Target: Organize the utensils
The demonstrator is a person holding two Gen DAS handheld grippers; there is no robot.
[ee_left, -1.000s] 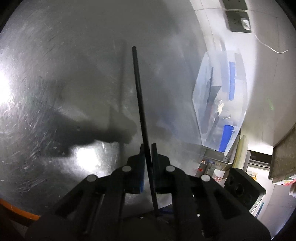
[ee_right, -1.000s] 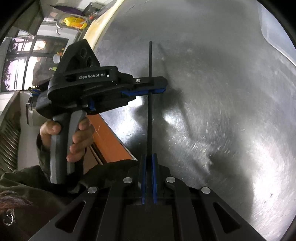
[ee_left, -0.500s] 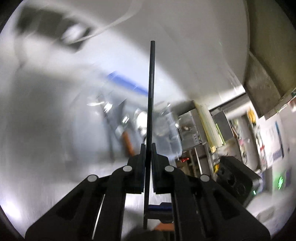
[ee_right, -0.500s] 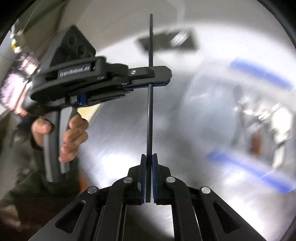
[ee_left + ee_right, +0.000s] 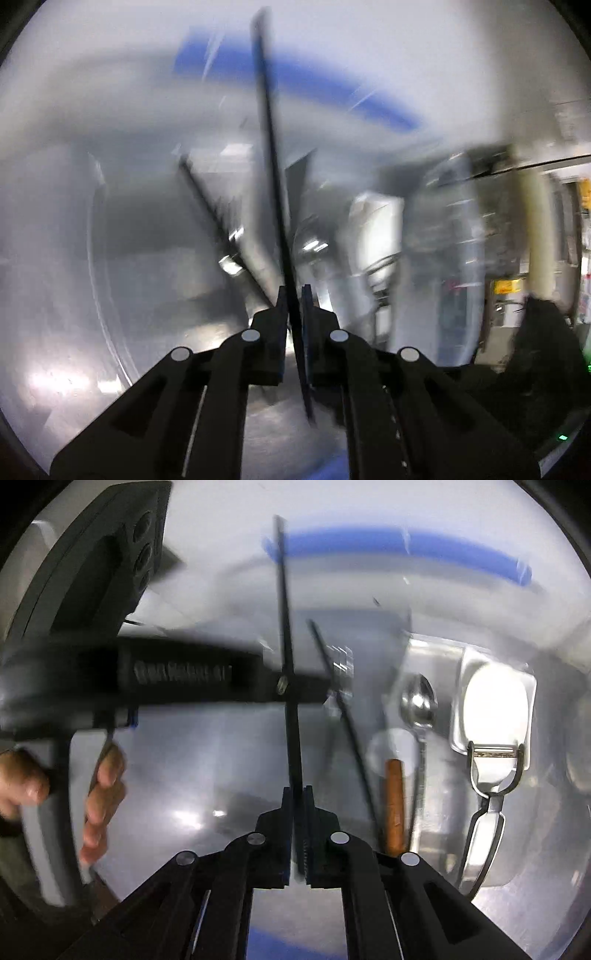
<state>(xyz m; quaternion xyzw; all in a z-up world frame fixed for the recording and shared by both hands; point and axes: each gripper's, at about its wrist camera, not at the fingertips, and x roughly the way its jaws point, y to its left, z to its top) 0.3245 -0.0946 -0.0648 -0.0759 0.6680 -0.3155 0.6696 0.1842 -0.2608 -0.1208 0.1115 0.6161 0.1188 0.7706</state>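
A long black chopstick (image 5: pixel 290 738) is held at two places. My right gripper (image 5: pixel 297 794) is shut on its near end. My left gripper (image 5: pixel 288 692) reaches in from the left and is shut on it farther up. In the left wrist view the same chopstick (image 5: pixel 273 166) runs up from my left gripper (image 5: pixel 293 295), blurred. Below lies a clear plastic tray (image 5: pixel 517 867) with blue strips (image 5: pixel 406 546). In it lie a second black chopstick (image 5: pixel 347 731), a metal spoon (image 5: pixel 419 701), a brown-handled utensil (image 5: pixel 395 805) and a peeler (image 5: pixel 491 775).
The tray rests on a brushed steel counter (image 5: pixel 184 794). A person's hand (image 5: pixel 103 794) grips the left gripper's handle. The left wrist view is smeared; the second chopstick (image 5: pixel 214 218) and a blue strip (image 5: pixel 314 88) show, with cluttered shelves (image 5: pixel 535 258) at the right.
Both grippers have carried the chopstick from the bare steel counter to above the clear tray. The tray's utensils now lie under it. Both wrists have rolled.
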